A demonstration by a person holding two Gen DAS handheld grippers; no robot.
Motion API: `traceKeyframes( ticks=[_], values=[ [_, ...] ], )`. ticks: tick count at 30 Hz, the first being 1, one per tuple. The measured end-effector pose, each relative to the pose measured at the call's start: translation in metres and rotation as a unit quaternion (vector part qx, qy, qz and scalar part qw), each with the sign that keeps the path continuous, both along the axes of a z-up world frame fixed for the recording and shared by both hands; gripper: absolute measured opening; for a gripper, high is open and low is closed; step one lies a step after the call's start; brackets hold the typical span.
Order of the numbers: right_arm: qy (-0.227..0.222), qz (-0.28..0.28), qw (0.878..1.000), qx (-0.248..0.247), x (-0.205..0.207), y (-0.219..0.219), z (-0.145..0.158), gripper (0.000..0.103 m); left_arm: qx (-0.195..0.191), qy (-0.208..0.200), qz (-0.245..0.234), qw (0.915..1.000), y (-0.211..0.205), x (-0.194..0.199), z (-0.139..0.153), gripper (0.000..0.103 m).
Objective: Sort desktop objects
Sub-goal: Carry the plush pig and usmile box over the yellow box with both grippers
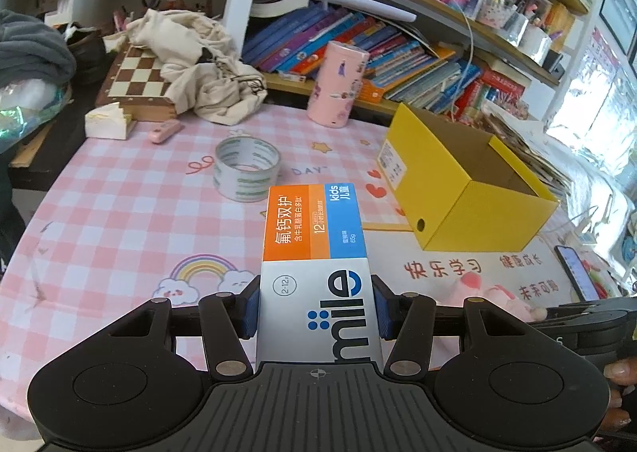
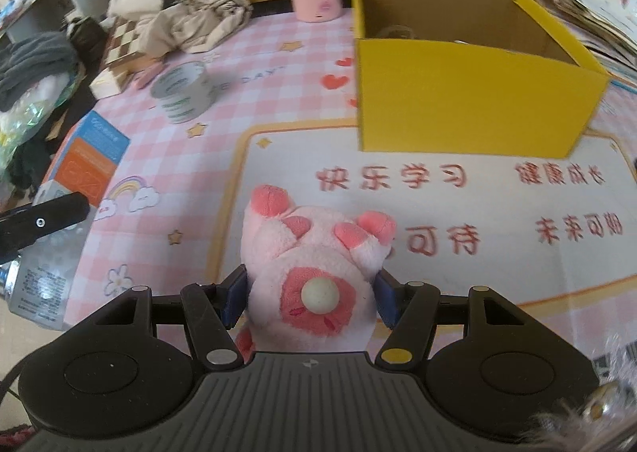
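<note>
My left gripper point(image 1: 316, 310) is shut on a kids' toothpaste box point(image 1: 314, 237), silver, orange and blue, held above the pink checked tablecloth point(image 1: 119, 213). My right gripper point(image 2: 310, 298) is shut on a pink plush pig point(image 2: 310, 265) over the white mat with red characters point(image 2: 477, 237). The open yellow cardboard box point(image 1: 458, 193) stands to the right of the left gripper; in the right wrist view the yellow box point(image 2: 469, 101) is ahead and slightly right. The toothpaste box also shows at the left of the right wrist view point(image 2: 87, 165). A roll of clear tape point(image 1: 247, 169) lies on the cloth ahead of the left gripper.
A pink cylindrical tin point(image 1: 338, 83) stands at the back by the bookshelf point(image 1: 398, 53). A chessboard point(image 1: 135, 81) with a crumpled beige cloth point(image 1: 199, 65), a tissue pack point(image 1: 107, 121) and a small pink item point(image 1: 163, 131) lie at back left. A phone point(image 1: 575, 276) lies at right.
</note>
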State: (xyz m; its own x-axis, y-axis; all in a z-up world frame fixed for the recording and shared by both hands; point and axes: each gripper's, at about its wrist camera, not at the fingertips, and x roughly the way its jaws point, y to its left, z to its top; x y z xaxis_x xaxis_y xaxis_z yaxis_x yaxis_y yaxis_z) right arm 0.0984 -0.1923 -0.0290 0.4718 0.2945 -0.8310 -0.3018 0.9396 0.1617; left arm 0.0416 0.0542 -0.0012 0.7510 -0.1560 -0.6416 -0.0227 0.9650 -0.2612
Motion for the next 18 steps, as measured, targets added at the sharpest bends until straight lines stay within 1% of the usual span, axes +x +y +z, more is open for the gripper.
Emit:
traceKeyframes(
  ticks=[11, 18],
  values=[
    [-0.002, -0.038, 0.999, 0.001, -0.011, -0.031, 0.002, 0.06, 0.003, -0.01, -0.046, 0.9989, -0.028, 0.005, 0.006, 0.052],
    [-0.005, -0.066, 0.998, 0.0, -0.018, -0.052, 0.003, 0.06, 0.004, -0.009, -0.089, 0.9959, -0.052, 0.014, 0.006, 0.052]
  ],
)
